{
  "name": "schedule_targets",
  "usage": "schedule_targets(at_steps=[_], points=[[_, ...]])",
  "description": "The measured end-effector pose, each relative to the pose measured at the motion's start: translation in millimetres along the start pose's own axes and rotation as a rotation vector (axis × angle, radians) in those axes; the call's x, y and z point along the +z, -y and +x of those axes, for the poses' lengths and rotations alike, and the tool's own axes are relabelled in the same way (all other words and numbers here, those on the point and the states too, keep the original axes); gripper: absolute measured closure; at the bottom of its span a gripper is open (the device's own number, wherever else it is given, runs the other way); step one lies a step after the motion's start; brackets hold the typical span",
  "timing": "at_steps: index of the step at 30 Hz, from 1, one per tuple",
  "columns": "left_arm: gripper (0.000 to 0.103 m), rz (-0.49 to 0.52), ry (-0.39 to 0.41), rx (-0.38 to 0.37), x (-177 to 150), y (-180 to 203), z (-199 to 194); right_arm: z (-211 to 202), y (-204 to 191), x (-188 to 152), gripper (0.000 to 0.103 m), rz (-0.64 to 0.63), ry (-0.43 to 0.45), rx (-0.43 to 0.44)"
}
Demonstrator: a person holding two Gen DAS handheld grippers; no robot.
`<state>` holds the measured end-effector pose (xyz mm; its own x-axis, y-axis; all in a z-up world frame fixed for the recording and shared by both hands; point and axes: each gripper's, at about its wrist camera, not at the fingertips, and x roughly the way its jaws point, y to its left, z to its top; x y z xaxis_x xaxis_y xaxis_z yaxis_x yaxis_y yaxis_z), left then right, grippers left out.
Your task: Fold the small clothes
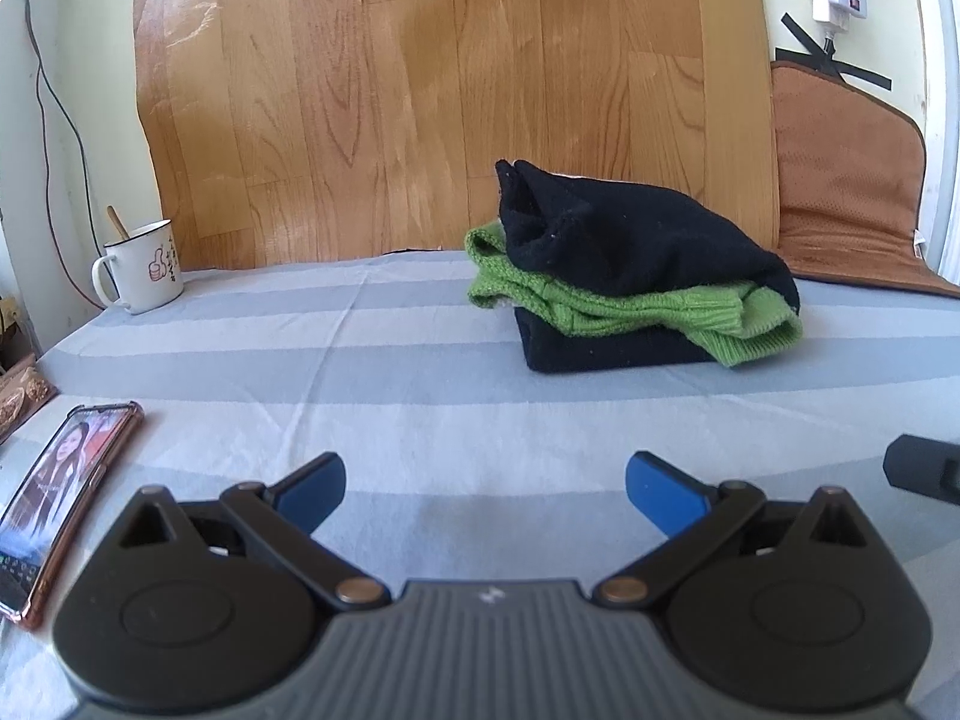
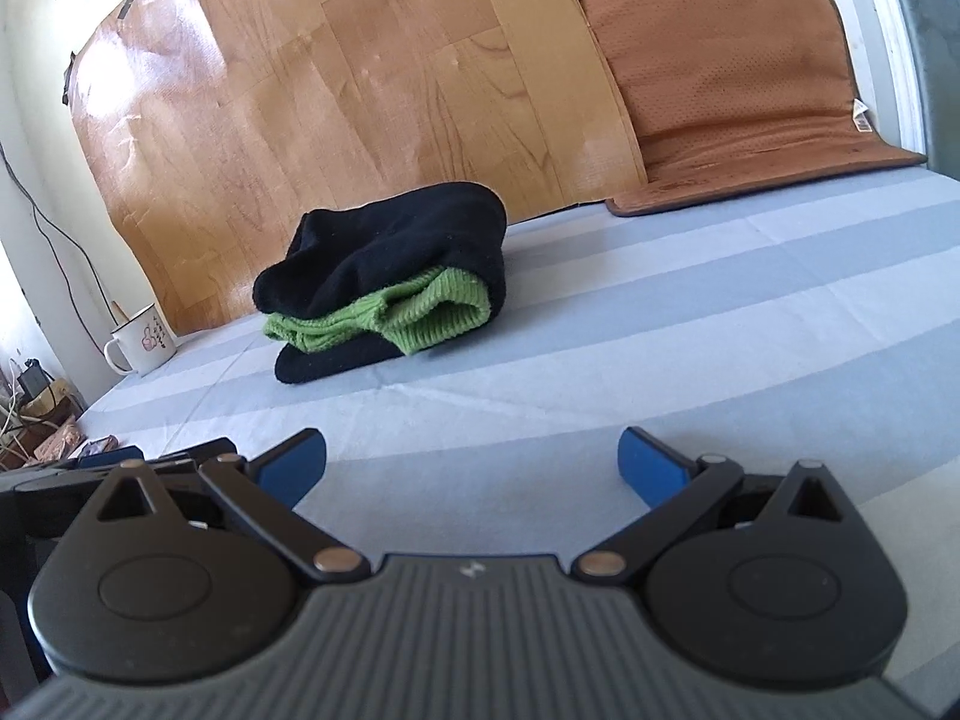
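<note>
Black-and-green folded garment [image 1: 630, 276] on striped sheet [image 1: 360, 372], left claw [image 1: 486, 489] and right claw [image 2: 474, 468] both agape, empty

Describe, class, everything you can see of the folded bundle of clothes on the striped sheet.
The folded bundle is a black knit garment with green ribbed knit sandwiched between its layers, the green cuffs or hems poking out at the sides. It looks soft, woolly and thick. The black top layer bulges and bunches at one end rather than lying flat. It rests on the blue-and-white striped sheet, in front of the wood-pattern board. Nothing else touches it.
</note>
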<state>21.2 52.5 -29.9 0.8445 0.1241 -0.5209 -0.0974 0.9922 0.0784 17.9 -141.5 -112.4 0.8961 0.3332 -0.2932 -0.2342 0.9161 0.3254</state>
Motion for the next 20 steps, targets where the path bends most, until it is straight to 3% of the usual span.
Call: schedule_targets(at_steps=[12,20], points=[[0.0,0.026,0.004,0.006,-0.1,3.8,-0.7,-0.4,0.7,0.0,0.0,0.012,0.003,0.006],[0.0,0.065,0.046,-0.005,-1.7,9.1,-6.6,-0.1,1.0,0.2,0.0,0.01,0.002,0.004]])
